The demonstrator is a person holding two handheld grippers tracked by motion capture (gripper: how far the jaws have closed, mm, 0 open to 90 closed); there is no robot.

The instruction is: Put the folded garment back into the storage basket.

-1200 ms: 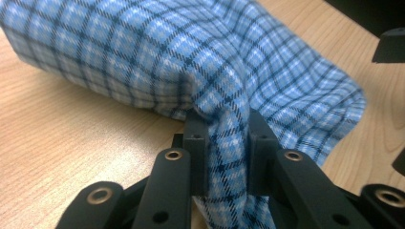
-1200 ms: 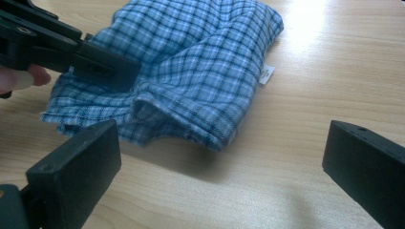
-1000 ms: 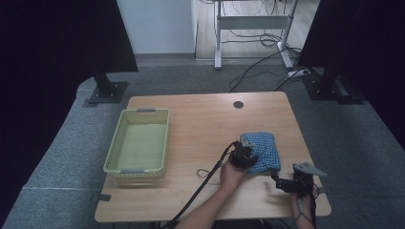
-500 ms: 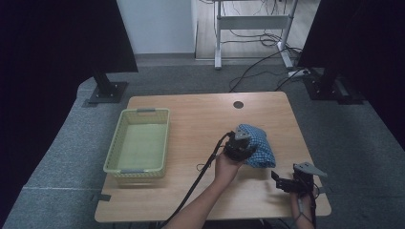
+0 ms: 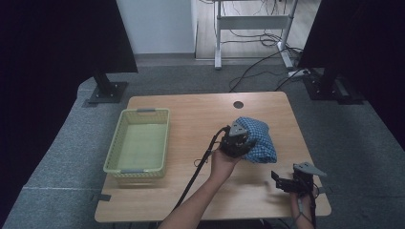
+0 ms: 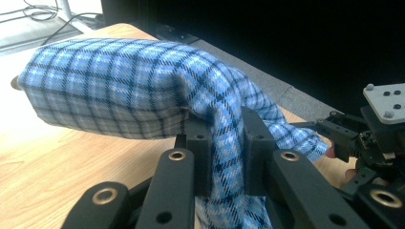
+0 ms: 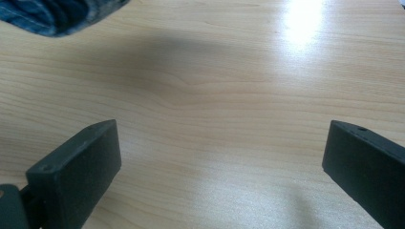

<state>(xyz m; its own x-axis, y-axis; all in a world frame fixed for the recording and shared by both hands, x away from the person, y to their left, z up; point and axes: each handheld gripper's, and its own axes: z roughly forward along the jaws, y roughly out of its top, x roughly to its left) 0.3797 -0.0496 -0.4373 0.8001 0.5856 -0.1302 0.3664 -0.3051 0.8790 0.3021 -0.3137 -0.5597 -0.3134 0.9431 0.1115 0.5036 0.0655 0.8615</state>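
- Two grippers are at work over the wooden table (image 5: 191, 119), both in the lower right of the high view.
- The left gripper (image 5: 237, 142), just right of frame centre, has its jaws clamped on a fold of the blue checked cloth (image 5: 258, 138).
- In the left gripper view the cloth (image 6: 119, 86) runs up between the two black jaws and bulges out across the upper left of the frame, lifted off the tabletop there.
- The same view has the right gripper (image 6: 367, 138) at its right edge, just beside the cloth's trailing end.
- The right gripper (image 5: 286, 181) sits low near the table's front right corner, apart from the cloth in the high view.
- Its own view shows both jaws spread wide over bare wood, with a dark cloth edge (image 7: 57, 14) at the upper left corner.
- A yellow-green basket (image 5: 119, 143) stands at the left of the table, well apart from the cloth.
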